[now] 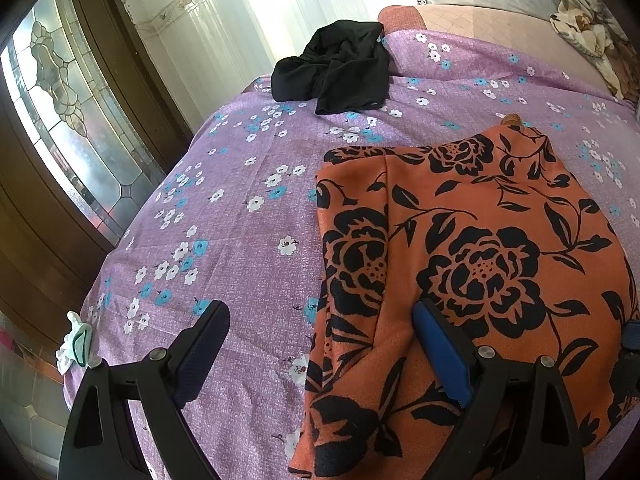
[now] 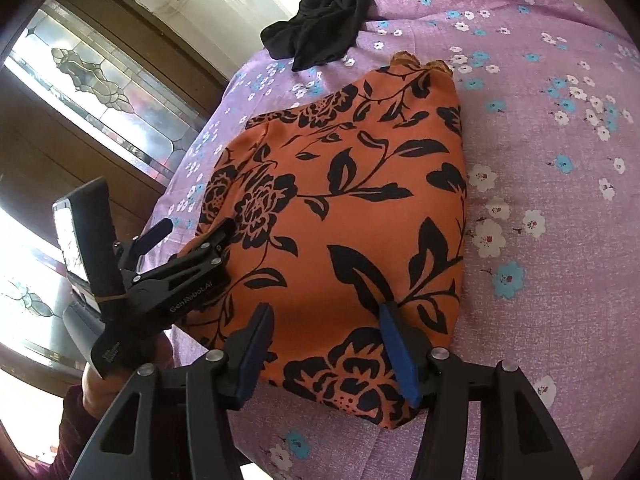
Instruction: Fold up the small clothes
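both grippers' jaws open over folded orange garment (image 2: 340, 216) on purple sheet (image 2: 540, 160), w/ black garment (image 1: 332, 68) crumpled beyond.

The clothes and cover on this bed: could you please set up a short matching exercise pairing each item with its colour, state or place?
Column one:
1. Orange garment
2. Black garment
3. Bed cover
4. Left hand-held gripper

Column two:
A. Crumpled near the far edge
B. Purple with small flowers
C. Folded, black rose print
D. Jaws open over the orange garment's left edge

Pairs: 1-C, 2-A, 3-B, 4-D
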Demonstrator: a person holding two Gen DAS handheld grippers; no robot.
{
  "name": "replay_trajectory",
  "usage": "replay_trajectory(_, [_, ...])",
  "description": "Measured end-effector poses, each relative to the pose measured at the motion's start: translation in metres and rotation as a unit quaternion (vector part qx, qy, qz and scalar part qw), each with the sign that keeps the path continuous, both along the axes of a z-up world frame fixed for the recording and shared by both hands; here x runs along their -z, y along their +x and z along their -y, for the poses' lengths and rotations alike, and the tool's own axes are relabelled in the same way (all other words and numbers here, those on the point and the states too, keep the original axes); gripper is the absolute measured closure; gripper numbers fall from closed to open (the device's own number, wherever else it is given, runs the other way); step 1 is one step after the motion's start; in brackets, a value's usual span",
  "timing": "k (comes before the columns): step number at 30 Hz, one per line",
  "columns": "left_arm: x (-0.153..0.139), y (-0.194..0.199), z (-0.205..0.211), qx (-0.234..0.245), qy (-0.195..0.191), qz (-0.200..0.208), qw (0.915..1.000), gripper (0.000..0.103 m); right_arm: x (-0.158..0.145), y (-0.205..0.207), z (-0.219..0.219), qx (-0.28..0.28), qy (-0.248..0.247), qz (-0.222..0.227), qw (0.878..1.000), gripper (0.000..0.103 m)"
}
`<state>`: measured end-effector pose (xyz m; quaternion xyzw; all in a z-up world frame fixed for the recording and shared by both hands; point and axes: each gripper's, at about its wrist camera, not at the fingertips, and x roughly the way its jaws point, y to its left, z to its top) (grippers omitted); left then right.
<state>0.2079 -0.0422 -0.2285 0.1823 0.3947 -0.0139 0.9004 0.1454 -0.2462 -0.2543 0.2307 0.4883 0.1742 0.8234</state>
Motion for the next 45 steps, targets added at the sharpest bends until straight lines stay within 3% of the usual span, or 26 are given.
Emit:
replay_trajectory(3, [-0.006, -0.001, -0.002, 0.004, -0.005, -0.008, 1.0000, 0.010, -0.004, -0.001, 0.010, 0.004, 0.028, -0.003, 1.000, 0.045])
replay_trajectory(5, [-0.017, -0.006, -0.006, 0.015, -0.011, -0.002, 0.9998, 0.010, -0.012, -0.004, 0.022, 0.014, 0.040, 0.009, 0.999, 0.054])
replay_trajectory(7, [-0.038, -0.019, -0.019, 0.021, -0.027, 0.038, 0.9987, 0.010, -0.021, -0.008, 0.037, 0.034, 0.033, 0.029, 0.998, 0.055])
replay_trajectory(10, [-0.054, -0.027, -0.042, 0.014, -0.055, 0.071, 0.9959, 0.010, -0.019, -0.009, 0.058, 0.070, 0.042, 0.025, 0.996, 0.055])
replay_trajectory(11, [-0.053, -0.024, -0.048, 0.004, -0.058, 0.065, 0.9962, 0.010, -0.018, -0.009, 0.063, 0.079, 0.046, 0.024, 0.996, 0.056])
replay_trajectory(14, [-0.031, -0.005, -0.062, -0.025, -0.069, -0.011, 0.9973, 0.010, -0.015, -0.005, 0.061, 0.074, 0.053, 0.020, 0.996, 0.062])
replay_trajectory(16, [-0.011, 0.005, -0.064, -0.039, -0.047, -0.060, 0.9964, 0.010, -0.012, -0.001, 0.046, 0.052, 0.036, 0.016, 0.998, 0.064])
replay_trajectory(18, [-0.003, 0.005, -0.063, -0.048, -0.029, -0.066, 0.9963, 0.010, -0.001, 0.002, 0.031, 0.030, 0.007, -0.003, 1.000, 0.064])
replay_trajectory(21, [-0.002, 0.005, -0.060, -0.047, -0.020, -0.061, 0.9968, 0.010, 0.001, 0.002, 0.020, 0.022, -0.031, 0.007, 0.999, 0.064])
replay_trajectory(24, [-0.007, 0.004, -0.056, -0.042, -0.016, -0.052, 0.9977, 0.010, -0.002, 0.002, 0.032, 0.028, 0.005, 0.000, 1.000, 0.064])
replay_trajectory(28, [-0.016, 0.006, -0.059, -0.039, -0.031, -0.038, 0.9980, 0.010, -0.006, 0.004, 0.059, 0.075, 0.052, 0.005, 0.996, 0.061])
replay_trajectory(31, [-0.028, 0.005, -0.062, -0.033, -0.056, -0.013, 0.9978, 0.010, -0.003, 0.006, 0.074, 0.108, 0.079, 0.002, 0.991, 0.040])
replay_trajectory(36, [-0.037, 0.008, -0.053, -0.010, -0.093, -0.004, 0.9956, 0.010, 0.005, 0.013, 0.080, 0.123, 0.104, -0.019, 0.987, 0.040])
replay_trajectory(41, [-0.036, 0.006, -0.032, 0.014, -0.065, 0.002, 0.9978, 0.010, 0.011, 0.019, 0.078, 0.130, 0.109, -0.022, 0.985, 0.038])
replay_trajectory(45, [-0.037, 0.004, -0.024, 0.022, -0.064, -0.001, 0.9977, 0.010, 0.013, 0.021, 0.080, 0.139, 0.108, -0.023, 0.984, 0.037])
